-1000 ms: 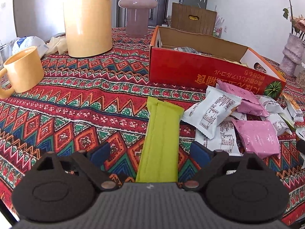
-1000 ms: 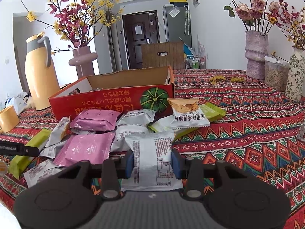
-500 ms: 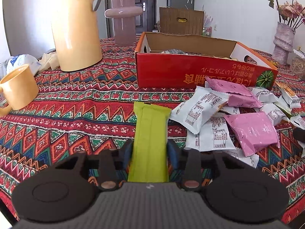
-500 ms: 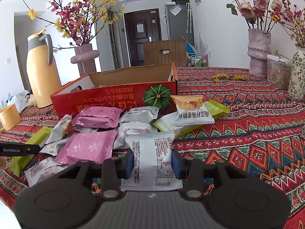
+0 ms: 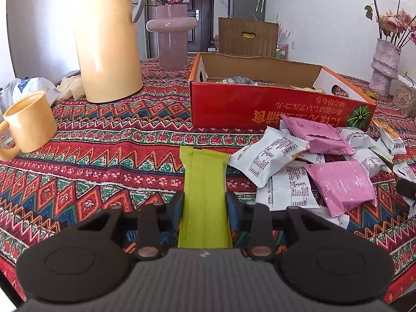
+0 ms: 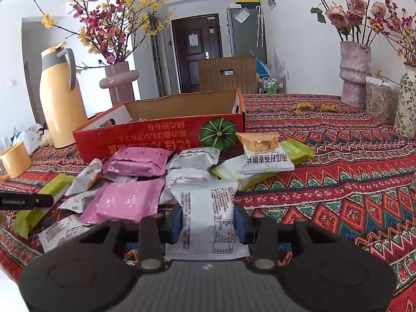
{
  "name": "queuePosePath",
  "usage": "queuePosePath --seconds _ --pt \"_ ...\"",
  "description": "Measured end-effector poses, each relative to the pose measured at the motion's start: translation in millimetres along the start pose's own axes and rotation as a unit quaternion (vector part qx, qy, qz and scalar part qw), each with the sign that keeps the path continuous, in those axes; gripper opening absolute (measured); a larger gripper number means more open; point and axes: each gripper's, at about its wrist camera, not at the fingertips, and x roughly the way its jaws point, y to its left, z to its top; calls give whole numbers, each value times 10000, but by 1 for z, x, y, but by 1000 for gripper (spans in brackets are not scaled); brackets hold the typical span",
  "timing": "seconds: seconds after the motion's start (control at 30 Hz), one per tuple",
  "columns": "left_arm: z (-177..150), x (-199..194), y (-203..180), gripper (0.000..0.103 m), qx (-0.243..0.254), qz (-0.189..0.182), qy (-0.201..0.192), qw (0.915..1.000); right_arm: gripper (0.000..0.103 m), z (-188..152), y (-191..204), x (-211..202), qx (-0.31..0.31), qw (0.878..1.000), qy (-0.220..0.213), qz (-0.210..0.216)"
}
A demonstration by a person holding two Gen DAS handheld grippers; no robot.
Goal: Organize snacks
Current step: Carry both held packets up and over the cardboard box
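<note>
My left gripper [image 5: 204,212] is shut on a long green snack packet [image 5: 204,182] and holds it just above the patterned tablecloth. My right gripper [image 6: 208,221] is shut on a white snack packet [image 6: 208,213] with black print. A pile of pink and white snack packets [image 5: 312,166] lies to the right of the green one, in front of an open red cardboard box [image 5: 273,101]. The same box [image 6: 161,135] and pile [image 6: 135,182] show in the right wrist view. The box holds a few packets.
A tall yellow thermos jug [image 5: 106,46], a yellow mug [image 5: 28,122] and a pink vase [image 5: 171,36] stand at the back left. More vases [image 6: 355,75] and a clear jar [image 6: 382,101] stand at the right. The left gripper's tip [image 6: 26,201] shows at the right view's left edge.
My left gripper closed on the green packet and lifted it a little off the cloth. My right gripper kept its hold on the white packet and rose slightly.
</note>
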Motion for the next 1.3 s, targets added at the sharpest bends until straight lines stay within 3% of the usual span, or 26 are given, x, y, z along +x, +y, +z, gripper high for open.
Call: queuePosePath --seconds 0.37,0.67,1.3 --pt "13 -19 5 35 -40 -80 -333 9994 39 5 4 -3 -55 9999 -83 15" --pt "42 -25 -5 35 16 -233 -691 9973 39 23 17 0 -178 9991 -322 206" --pt "135 10 -37 35 -120 -486 -1263 9907 39 112 23 56 -166 9946 -974 333"
